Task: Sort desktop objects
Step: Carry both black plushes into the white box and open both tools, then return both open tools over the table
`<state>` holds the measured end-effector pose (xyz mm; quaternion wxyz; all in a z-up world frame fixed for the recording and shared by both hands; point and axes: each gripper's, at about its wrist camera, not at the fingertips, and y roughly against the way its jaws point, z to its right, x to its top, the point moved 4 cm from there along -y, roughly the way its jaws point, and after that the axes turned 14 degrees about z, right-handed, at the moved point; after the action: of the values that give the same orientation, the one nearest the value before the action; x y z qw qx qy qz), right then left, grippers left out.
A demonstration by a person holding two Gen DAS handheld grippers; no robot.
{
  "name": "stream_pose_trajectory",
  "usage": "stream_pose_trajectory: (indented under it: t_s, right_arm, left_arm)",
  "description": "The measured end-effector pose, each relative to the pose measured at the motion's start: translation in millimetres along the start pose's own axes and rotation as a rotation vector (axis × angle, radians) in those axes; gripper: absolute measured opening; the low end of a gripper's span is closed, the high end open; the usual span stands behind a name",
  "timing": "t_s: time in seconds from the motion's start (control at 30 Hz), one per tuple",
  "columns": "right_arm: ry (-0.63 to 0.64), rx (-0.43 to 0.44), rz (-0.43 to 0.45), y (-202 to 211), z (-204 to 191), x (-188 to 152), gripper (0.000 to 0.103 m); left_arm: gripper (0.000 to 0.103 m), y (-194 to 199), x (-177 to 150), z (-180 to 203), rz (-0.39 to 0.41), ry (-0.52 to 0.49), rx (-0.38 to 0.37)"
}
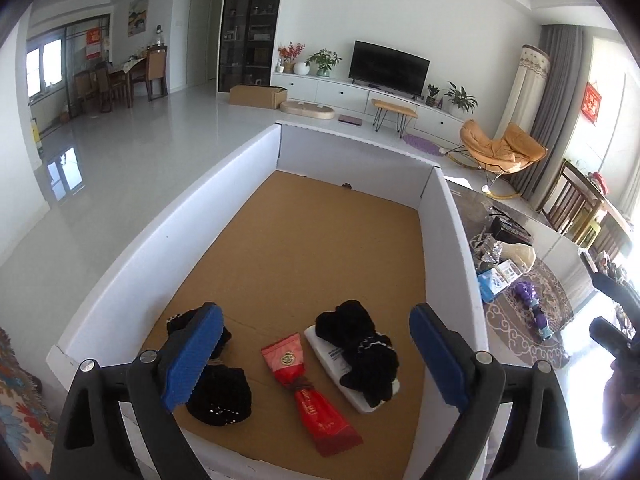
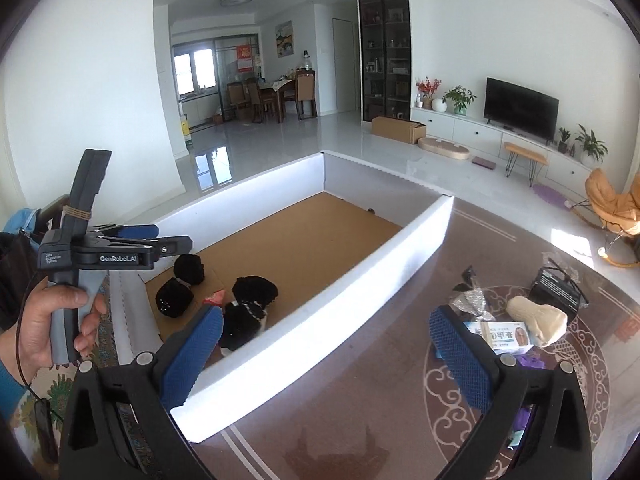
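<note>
A white-walled box (image 1: 452, 240) with a brown cardboard floor holds a red packet (image 1: 308, 388), a white tube (image 1: 344, 376) under a black fabric piece (image 1: 360, 344), and two more black fabric pieces (image 1: 220, 396). My left gripper (image 1: 314, 320) hangs open above the box's near end, with nothing between its blue pads. In the right wrist view a hand holds that left gripper (image 2: 168, 238) over the box's left side. My right gripper (image 2: 326, 316) is open and empty, straddling the box's right wall (image 2: 320, 320).
On the glass table with its patterned mat (image 2: 440, 384), right of the box, lie a blue-and-white carton (image 2: 502, 338), a cream lump (image 2: 536, 320), a silver wrapper (image 2: 468, 302), a black box (image 2: 558, 286) and a purple toy (image 1: 528, 296). A floral cloth (image 1: 20, 400) lies at the left.
</note>
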<state>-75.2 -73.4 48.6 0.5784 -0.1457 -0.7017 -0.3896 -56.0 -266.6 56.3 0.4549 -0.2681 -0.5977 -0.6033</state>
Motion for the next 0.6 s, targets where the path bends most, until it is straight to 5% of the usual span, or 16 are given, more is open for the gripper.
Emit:
stream_pose_trajectory:
  t_s: [0.17,0.3,0.4,0.6]
  right_arm:
    - [-0.034,-0.197,-0.009,58.2,99.8,-63.0,0.103]
    - [-0.059,-0.385,-0.182,85.4,169.5,-126.7,0.103]
    - [-0.108,-0.46,-0.273,96.8,204.8,-160.4,0.103]
    - [-0.168,-0.48,-0.304,103.4,219.8,-192.2,0.103]
  left_arm:
    - [0.098,24.7,-1.8,102.8,0.02,-0.092,-0.23]
    - [0.103,15.6,-31.1,175.2,-0.045,-0.111,-0.349]
    - [0.103,-18.6,-71.7,212.4,-0.146,-0.149,-0.339]
    - [0.103,-84.0,-133.1,242.4,-0.262,-0.21,-0.245]
